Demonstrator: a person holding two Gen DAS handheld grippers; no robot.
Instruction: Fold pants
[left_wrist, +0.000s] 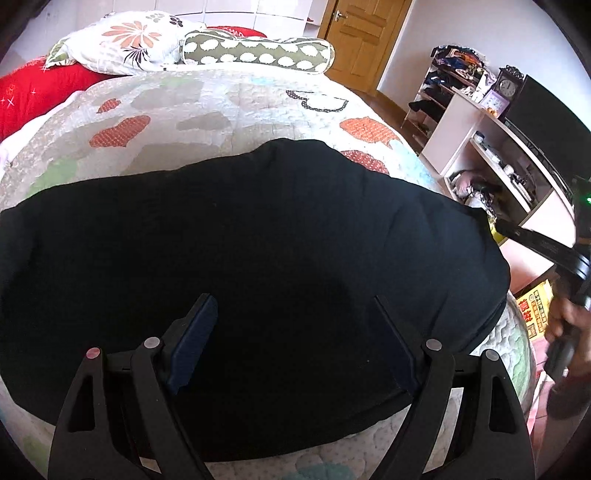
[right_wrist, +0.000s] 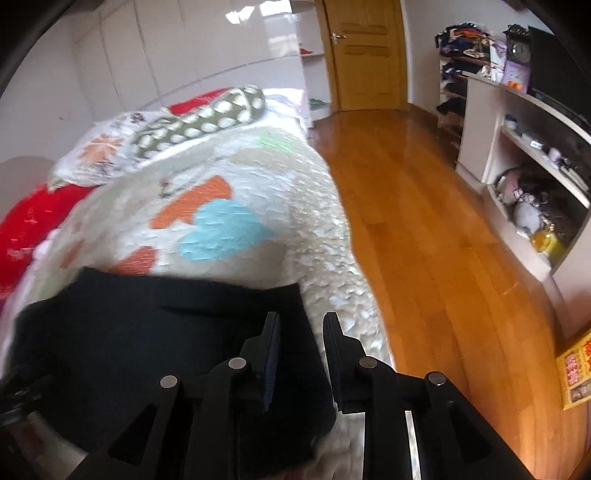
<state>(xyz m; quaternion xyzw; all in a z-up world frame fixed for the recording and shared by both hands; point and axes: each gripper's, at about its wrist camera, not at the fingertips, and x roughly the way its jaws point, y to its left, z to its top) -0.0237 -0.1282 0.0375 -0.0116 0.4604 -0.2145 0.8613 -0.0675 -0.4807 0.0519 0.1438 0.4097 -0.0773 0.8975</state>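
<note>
One pair of black pants (left_wrist: 258, 258) lies spread flat across the quilted bed (left_wrist: 221, 103), two grippers above it.

Much of the pants is too dark to show seams or legs, and the right wrist view is blurred. Left gripper (left_wrist: 295, 332) hangs over the cloth with fingers wide, gripping nothing. Right gripper (right_wrist: 301, 354) sits over the pants' edge at the bedside, fingers narrow with a gap, nothing visibly pinched. Two pillows (left_wrist: 255, 53) lie beyond; shelves (left_wrist: 491, 155) flank the wooden floor (right_wrist: 424, 240).

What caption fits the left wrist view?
Open left gripper above black fabric pants on a patchwork quilt.
</note>
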